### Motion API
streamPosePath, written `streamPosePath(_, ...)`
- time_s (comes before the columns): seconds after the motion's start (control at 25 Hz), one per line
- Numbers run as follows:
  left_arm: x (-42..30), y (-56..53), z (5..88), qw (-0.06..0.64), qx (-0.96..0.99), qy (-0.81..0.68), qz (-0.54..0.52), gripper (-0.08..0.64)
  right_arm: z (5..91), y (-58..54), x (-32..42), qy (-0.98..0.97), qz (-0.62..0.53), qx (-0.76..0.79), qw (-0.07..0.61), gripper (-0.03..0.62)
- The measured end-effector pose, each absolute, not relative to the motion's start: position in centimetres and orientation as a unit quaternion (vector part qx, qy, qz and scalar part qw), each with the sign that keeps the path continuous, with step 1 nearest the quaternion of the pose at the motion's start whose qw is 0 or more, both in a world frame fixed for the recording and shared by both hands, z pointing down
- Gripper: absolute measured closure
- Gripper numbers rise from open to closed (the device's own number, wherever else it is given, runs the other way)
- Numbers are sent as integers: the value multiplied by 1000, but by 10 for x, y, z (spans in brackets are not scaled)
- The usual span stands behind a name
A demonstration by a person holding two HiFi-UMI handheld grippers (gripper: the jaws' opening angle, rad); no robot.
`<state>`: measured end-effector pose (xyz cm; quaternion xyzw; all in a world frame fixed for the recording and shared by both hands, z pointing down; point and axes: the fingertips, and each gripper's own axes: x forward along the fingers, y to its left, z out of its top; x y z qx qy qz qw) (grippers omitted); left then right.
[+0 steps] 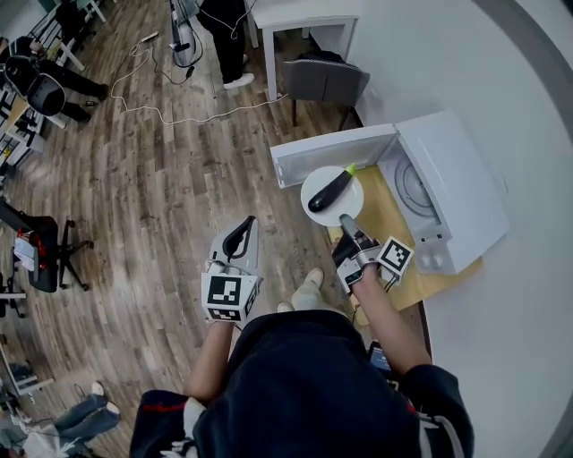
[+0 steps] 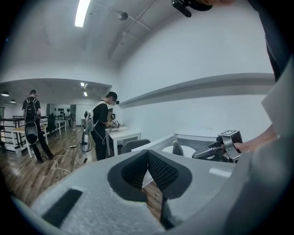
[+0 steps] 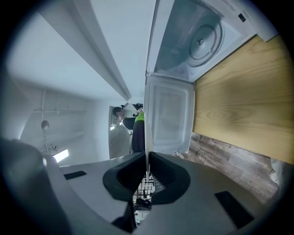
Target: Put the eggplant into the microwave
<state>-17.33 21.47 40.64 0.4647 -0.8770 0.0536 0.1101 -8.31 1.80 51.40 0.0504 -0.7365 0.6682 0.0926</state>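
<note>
A dark eggplant point(image 1: 330, 190) with a green stem lies on a white plate point(image 1: 315, 207), held out in front of the white microwave point(image 1: 452, 174). The microwave door point(image 1: 329, 153) hangs open. My right gripper point(image 1: 346, 221) is shut on the plate's near rim. In the right gripper view the plate point(image 3: 146, 153) shows edge-on between the jaws of that gripper point(image 3: 147, 173), the eggplant point(image 3: 137, 137) beside it and the turntable point(image 3: 202, 40) ahead. My left gripper point(image 1: 238, 238) hangs over the floor left of the plate, shut and empty point(image 2: 148, 169).
The microwave stands on a wooden table point(image 1: 391, 222) against a white wall. A grey chair point(image 1: 326, 80) and a white desk point(image 1: 303, 22) stand beyond the open door. People stand far off on the wood floor point(image 1: 161, 170), where a cable point(image 1: 170, 114) lies.
</note>
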Motion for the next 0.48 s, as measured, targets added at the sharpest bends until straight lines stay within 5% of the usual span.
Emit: streamPosePath(0.48, -171, 102, 400, 98, 519, -846, 77, 543, 527, -64, -69, -724, 681, 82, 72, 568)
